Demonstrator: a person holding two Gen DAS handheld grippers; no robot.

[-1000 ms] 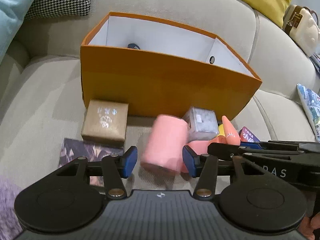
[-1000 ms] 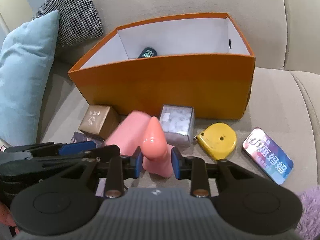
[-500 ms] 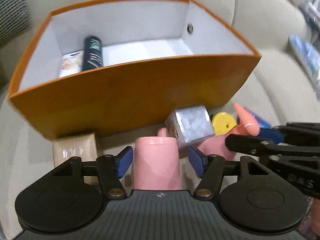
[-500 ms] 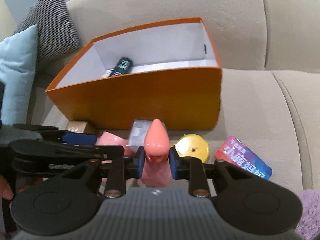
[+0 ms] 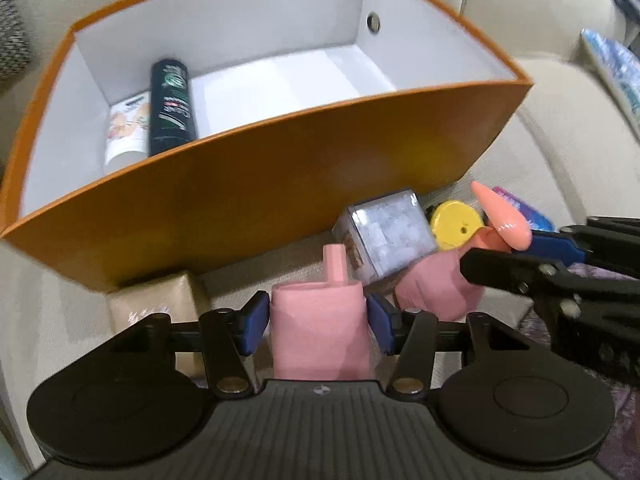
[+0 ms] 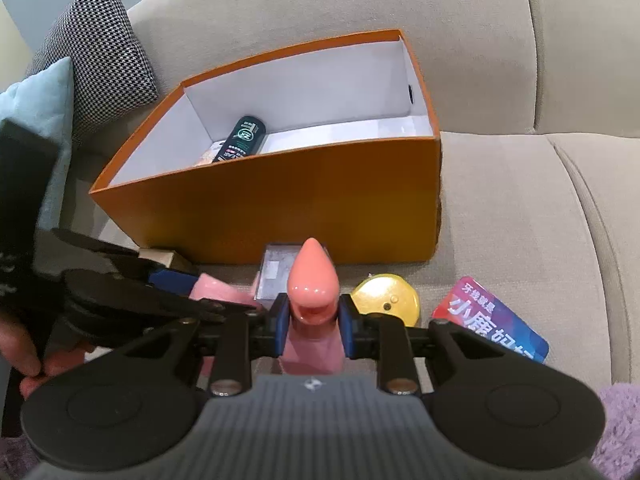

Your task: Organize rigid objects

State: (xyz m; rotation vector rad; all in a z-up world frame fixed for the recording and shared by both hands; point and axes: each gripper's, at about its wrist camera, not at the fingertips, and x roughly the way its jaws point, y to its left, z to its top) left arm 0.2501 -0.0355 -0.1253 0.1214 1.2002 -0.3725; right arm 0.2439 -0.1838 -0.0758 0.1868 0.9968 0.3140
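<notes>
A pink plastic bottle body with a narrow neck [image 5: 320,332] sits between the blue pads of the left gripper [image 5: 316,322], low over the beige fabric sofa seat [image 6: 520,208] and just in front of the orange cardboard box with a white inside [image 5: 280,184]. The jaws of this gripper are closing at about half their spread; the right pad looks to touch the bottle's side, while on the left I cannot tell whether the pad presses on it.

Just to the right, the right gripper [image 6: 314,326] is clamped narrowly on a glossy salmon-pink cone-shaped cap [image 6: 313,288], its point aimed at the box; a paler pink body [image 6: 312,354] hangs below the pads.

Between the two pink pieces and the box wall lies a clear plastic cube with a pale filling [image 5: 386,236]. Beside it rests a round yellow tape measure [image 6: 386,298], and farther right a flat tin printed in red and blue with white characters [image 6: 490,322]. A small tan gift box [image 5: 154,304] stands against the orange box's near left corner.

Inside the orange box, at its left end, lie a dark green tube [image 5: 171,108] and a white tube with a pale print [image 5: 127,128], side by side.

A black-and-white houndstooth cushion [image 6: 96,48] and a light blue cushion [image 6: 44,108] lean at the sofa's left end. A person's fingers [image 6: 28,360] show at the left edge of the right wrist view.
</notes>
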